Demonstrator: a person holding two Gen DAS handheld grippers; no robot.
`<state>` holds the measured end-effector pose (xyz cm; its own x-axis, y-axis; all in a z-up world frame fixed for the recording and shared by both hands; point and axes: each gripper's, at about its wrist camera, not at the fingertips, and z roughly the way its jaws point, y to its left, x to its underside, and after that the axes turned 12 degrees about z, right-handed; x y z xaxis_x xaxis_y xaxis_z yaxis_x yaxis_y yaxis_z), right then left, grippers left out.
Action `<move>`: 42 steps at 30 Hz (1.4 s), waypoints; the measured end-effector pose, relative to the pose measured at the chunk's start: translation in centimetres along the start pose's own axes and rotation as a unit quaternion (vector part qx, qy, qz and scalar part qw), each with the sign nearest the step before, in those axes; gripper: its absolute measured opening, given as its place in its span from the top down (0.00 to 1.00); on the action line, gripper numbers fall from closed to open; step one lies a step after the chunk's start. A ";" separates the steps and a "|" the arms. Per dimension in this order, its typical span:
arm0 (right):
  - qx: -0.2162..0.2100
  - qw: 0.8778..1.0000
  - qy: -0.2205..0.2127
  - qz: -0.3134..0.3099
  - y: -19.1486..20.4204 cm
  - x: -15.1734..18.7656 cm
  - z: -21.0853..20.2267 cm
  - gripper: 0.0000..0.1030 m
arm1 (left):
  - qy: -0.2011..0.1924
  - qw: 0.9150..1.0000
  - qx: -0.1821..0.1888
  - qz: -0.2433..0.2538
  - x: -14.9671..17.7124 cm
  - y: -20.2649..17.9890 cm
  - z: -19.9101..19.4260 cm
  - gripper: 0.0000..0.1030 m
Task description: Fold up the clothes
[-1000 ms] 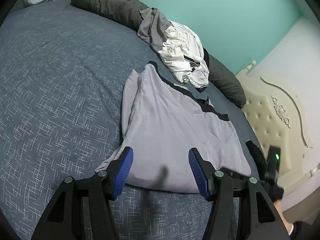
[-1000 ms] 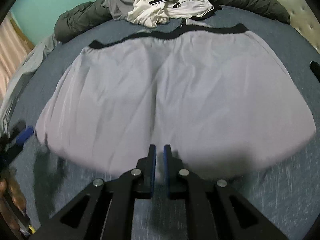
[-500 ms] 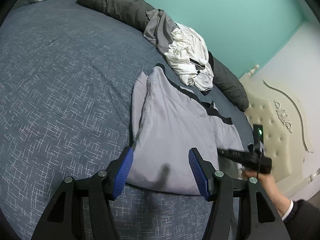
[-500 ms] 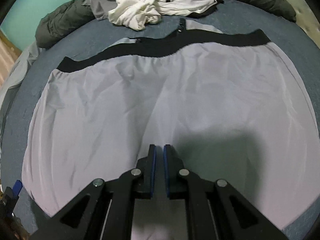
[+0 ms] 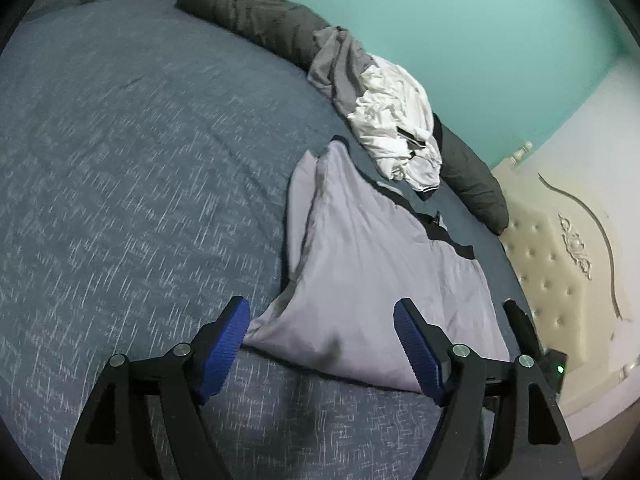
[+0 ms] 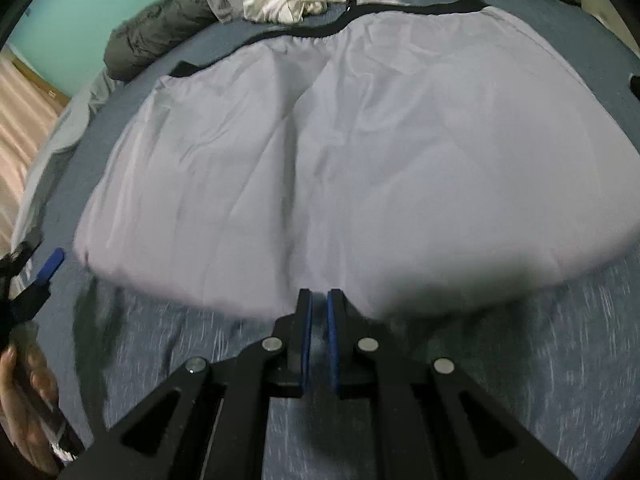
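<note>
Flat ahead, lilac shorts [image 6: 340, 152], left tongs [image 5: 320, 344] spread wide, right tongs [image 6: 319, 308] clenched empty.

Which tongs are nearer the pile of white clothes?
Hard to call: both tongs sit at the lilac shorts' hem. Left tongs at one end, right tongs mid-hem; white clothes lie beyond the waistband.

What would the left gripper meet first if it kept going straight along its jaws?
Most likely the near hem of the light grey shorts, which lies right between and ahead of the open jaws of the left gripper. Height above the bed is unclear, so it could skim over the fabric.
</note>
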<state>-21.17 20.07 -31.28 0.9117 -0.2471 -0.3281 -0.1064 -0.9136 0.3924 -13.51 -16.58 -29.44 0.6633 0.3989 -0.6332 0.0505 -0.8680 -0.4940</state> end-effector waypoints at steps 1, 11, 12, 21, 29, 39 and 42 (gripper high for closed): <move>-0.008 1.000 -0.013 0.005 -0.5 0.2 -1.0 0.94 | 0.003 1.000 0.001 -0.006 0.2 0.2 -0.1 0.24; -0.052 0.993 -0.091 0.055 -7.2 1.6 -5.7 0.92 | 0.020 0.998 0.012 -0.055 2.8 0.7 0.9 0.24; -0.056 0.992 -0.092 0.060 -7.8 1.8 -5.7 0.91 | 0.021 0.998 0.019 -0.060 2.9 0.7 1.2 0.24; -0.062 0.991 -0.092 0.077 -10.5 2.0 -5.2 0.70 | 0.016 0.994 0.029 -0.100 3.7 1.6 3.4 0.25; -0.072 0.988 -0.098 0.095 -12.1 1.7 -5.3 0.68 | 0.005 0.993 0.030 -0.112 3.5 1.0 4.5 0.57; -0.088 0.985 -0.098 0.114 -13.2 1.5 -5.2 0.68 | -0.014 0.994 0.032 -0.104 2.3 -0.4 4.3 0.90; -0.094 0.983 -0.097 0.122 -13.6 1.5 -5.2 0.68 | -0.027 0.995 0.035 -0.087 1.3 -1.9 3.5 0.91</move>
<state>-16.32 33.76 -32.64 0.7739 -0.5250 -0.3542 -0.2207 -0.7478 0.6262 -15.41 -13.40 -31.44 0.6079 0.5590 -0.5639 0.1086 -0.7621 -0.6383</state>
